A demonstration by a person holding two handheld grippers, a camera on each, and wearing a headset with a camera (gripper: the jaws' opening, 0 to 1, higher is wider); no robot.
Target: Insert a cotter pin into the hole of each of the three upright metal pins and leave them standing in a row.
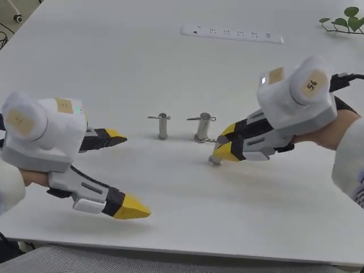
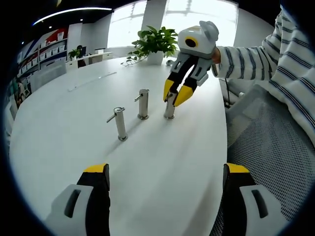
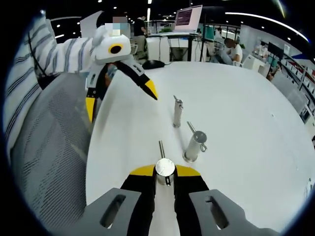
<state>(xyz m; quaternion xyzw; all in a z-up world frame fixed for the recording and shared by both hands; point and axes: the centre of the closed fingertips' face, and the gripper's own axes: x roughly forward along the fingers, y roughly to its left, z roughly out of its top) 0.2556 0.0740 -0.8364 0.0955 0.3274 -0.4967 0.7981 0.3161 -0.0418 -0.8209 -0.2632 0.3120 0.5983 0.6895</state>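
Three upright metal pins stand in a row on the white table [image 1: 170, 68]. The left pin [image 1: 163, 126] and the middle pin [image 1: 203, 128] each have a cotter pin through the top. My right gripper [image 1: 223, 142] is shut around the upper part of the third pin [image 1: 215, 160]. In the right gripper view this pin's head [image 3: 165, 167] sits between the yellow tips, and a cotter pin [image 3: 160, 146] pokes forward through it. My left gripper [image 1: 126, 173] hovers open at the left with nothing between its fingers [image 2: 98, 169], well apart from the pins.
A white power strip [image 1: 233, 33] lies at the far side of the table and a green plant [image 1: 344, 21] sits at the far right corner. The table's near edge runs just below both grippers. A mesh chair [image 3: 54, 147] stands beside the table.
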